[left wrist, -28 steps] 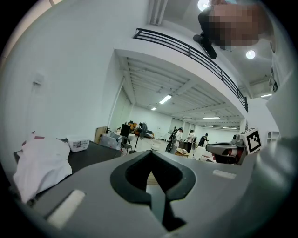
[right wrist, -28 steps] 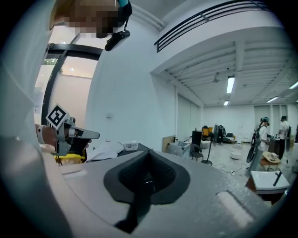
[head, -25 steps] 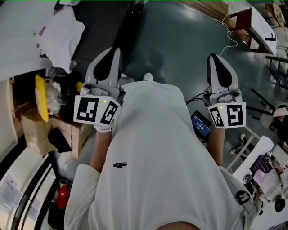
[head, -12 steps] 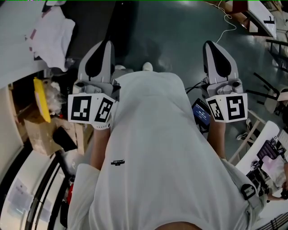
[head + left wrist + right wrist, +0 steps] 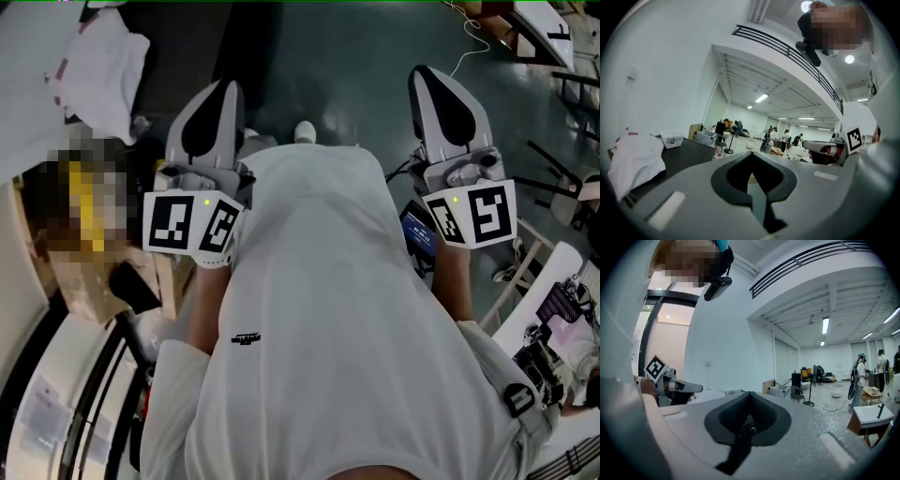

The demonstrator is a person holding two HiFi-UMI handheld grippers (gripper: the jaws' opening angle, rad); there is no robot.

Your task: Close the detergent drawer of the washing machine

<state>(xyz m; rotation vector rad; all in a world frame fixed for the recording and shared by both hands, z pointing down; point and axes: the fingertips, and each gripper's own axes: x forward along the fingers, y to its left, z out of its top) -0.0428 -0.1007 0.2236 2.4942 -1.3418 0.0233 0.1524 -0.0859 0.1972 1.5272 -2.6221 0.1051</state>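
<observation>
person stands w/ both tools at hip height, either side of the white shirt (image 5: pixel 319 309), pointing fwd over the dark floor (image 5: pixel 356 56). left hand-held gripper (image 5: pixel 221 89): jaws narrow, tips pressed together, nothing btw them. its own view looks past the tips across a big hall w/ people far off. right hand-held gripper (image 5: pixel 429 77): same, jaws closed tip to tip, empty. its view looks at a white wall and the hall beyond. marker cube (image 5: pixel 192 225) on the left one sits just beside the shirt; the right cube (image 5: pixel 471 214) likewise, on the other side. white cloth (image 5: pixel 98 56) lies on a dark table (image 5: pixel 684 157), ahead and to the left of the left tool, well apart from it. white cable (image 5: pixel 472 52) trails on the floor ahead-right. blue device (image 5: pixel 418 239) shows by the right hip, under the right cube. detergent drawer: can't make it out in any view. neither tool touches anything.
</observation>
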